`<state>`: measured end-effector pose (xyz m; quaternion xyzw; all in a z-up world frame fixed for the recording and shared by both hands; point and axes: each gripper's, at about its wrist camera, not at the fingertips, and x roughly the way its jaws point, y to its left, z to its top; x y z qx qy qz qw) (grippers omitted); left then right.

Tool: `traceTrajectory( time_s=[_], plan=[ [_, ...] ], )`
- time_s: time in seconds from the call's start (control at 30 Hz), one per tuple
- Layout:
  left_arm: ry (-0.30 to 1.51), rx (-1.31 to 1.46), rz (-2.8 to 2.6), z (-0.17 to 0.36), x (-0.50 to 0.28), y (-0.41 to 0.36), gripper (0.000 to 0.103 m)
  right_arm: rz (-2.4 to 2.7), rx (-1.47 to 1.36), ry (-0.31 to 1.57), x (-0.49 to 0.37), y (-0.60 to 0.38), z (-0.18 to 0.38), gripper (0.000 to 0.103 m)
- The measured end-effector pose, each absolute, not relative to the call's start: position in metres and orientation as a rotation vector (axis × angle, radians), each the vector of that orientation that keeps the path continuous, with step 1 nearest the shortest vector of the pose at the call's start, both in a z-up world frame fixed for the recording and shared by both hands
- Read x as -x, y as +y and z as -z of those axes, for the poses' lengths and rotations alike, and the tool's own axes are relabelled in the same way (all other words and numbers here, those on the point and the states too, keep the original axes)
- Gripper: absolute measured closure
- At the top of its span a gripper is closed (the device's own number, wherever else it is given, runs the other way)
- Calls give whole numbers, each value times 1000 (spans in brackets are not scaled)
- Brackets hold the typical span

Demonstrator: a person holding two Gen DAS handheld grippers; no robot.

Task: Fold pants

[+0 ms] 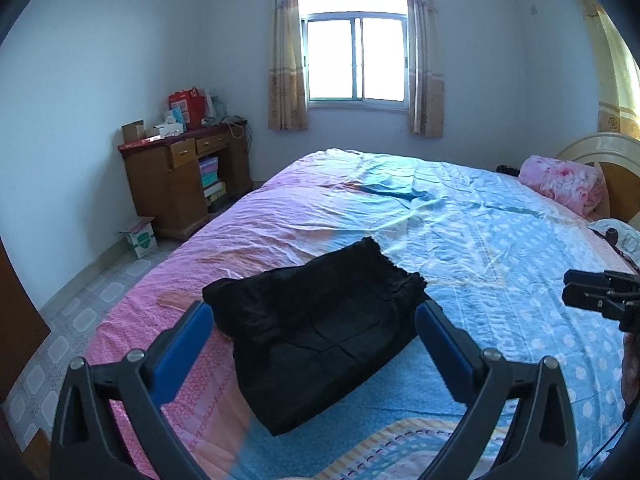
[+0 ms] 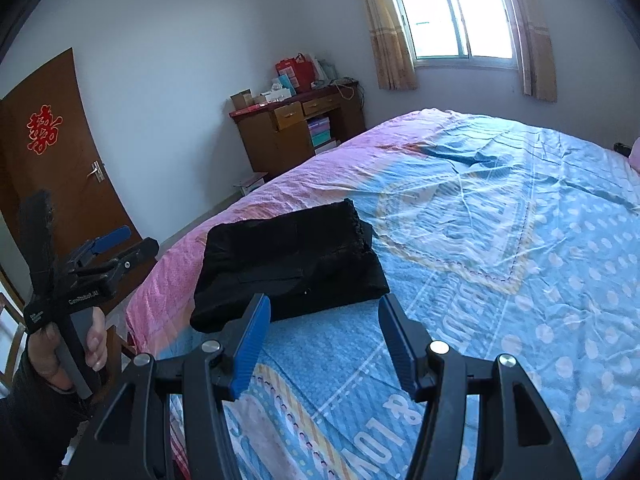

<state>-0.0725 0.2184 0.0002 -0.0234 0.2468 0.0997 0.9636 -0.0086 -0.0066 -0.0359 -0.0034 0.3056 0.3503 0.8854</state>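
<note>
Black pants (image 1: 316, 332) folded on bed (image 1: 500, 248), long axis 5-to-11 o'clock, nearer left hand-held gripper (image 1: 314, 320); right hand-held gripper (image 2: 324, 316) alongside; both spread apart, empty.

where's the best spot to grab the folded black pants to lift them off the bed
Probably the near thick folded edge of the pants, coming in low from the front, where the left tool already straddles them, open. The stacked layers there should lift as one; the far frilly edge looks loose. The right tool could pinch the near right corner.

Folded pants (image 1: 320, 328) lie on the bed (image 1: 500, 240); a desk (image 1: 188, 184) stands beyond, left of the window (image 1: 354, 60)
</note>
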Motion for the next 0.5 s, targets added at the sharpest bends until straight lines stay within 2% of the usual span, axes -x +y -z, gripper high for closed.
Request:
traceTrajectory(
  time_s=[0.5],
  plan=[
    [508, 42, -219, 5, 74, 218, 0, -730, 12, 619, 13, -9, 32, 45]
  ],
)
